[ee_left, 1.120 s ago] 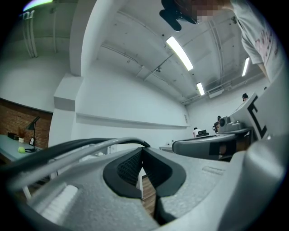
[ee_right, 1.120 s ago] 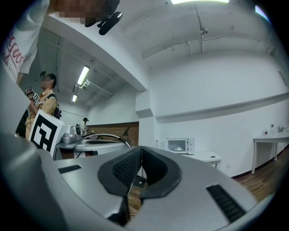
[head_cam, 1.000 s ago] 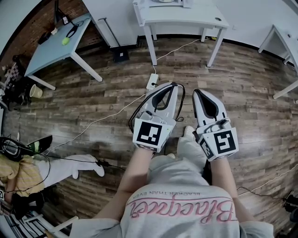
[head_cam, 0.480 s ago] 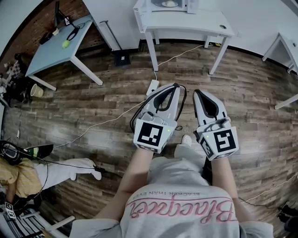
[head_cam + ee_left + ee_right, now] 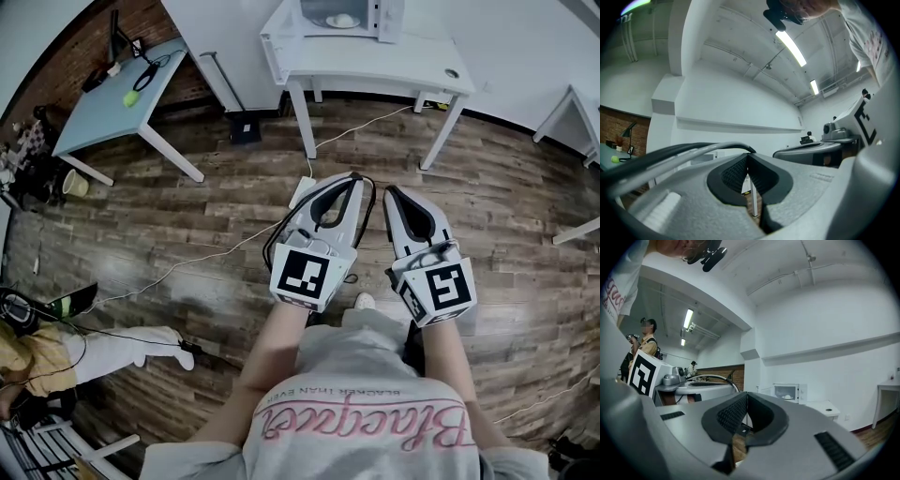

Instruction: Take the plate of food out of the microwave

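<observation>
Shirt (image 5: 361, 412) print reads "BLACKER THAN EVER", upside down in the head view. Plate of food (image 5: 787, 396) is inside the microwave (image 5: 786, 392) on the white surface (image 5: 375, 61): a pale mound on a white plate. The right gripper view frames it; the left gripper view gets wall and ceiling lights. Left gripper (image 5: 353, 180) and right gripper (image 5: 392, 190) both have jaws closed and empty, well apart from the microwave.

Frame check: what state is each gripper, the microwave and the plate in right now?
left gripper: shut, empty.
right gripper: shut, empty.
microwave: door looks open, stands on the white table.
plate of food: inside the microwave, not yet reached.
</observation>
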Demonstrator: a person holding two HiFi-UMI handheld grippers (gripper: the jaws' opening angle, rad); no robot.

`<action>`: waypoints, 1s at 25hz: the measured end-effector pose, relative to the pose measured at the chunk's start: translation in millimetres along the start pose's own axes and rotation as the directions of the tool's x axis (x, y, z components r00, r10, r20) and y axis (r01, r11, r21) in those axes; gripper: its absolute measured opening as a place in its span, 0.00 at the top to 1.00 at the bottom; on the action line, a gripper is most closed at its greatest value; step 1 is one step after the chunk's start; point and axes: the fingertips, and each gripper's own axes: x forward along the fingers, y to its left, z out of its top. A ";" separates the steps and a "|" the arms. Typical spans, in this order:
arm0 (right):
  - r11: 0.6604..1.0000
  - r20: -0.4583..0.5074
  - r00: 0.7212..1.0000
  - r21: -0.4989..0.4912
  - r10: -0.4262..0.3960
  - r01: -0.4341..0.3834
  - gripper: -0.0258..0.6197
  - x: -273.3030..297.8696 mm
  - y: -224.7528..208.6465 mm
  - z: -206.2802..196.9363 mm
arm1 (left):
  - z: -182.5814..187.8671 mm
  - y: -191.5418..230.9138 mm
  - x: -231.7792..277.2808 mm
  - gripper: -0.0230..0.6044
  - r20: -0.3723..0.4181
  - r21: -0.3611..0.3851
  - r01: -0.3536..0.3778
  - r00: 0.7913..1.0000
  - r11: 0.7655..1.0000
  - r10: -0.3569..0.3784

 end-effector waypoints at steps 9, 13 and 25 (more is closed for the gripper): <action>0.997 0.002 0.997 0.006 0.071 -0.071 0.94 15.0 -39.6 -1.4 | -4.3 -6.4 47.9 0.95 0.000 -0.003 -0.040 0.999 0.999 0.040; 0.996 -0.009 0.996 0.012 0.089 -0.088 0.94 17.3 -48.4 -6.1 | -5.5 -6.8 57.7 0.95 -0.003 -0.009 -0.063 0.998 0.998 0.063; 0.996 -0.030 0.996 0.021 0.086 -0.085 0.94 20.5 -61.6 -18.2 | -17.9 -10.2 70.2 0.95 -0.015 -0.027 -0.059 0.998 0.998 0.059</action>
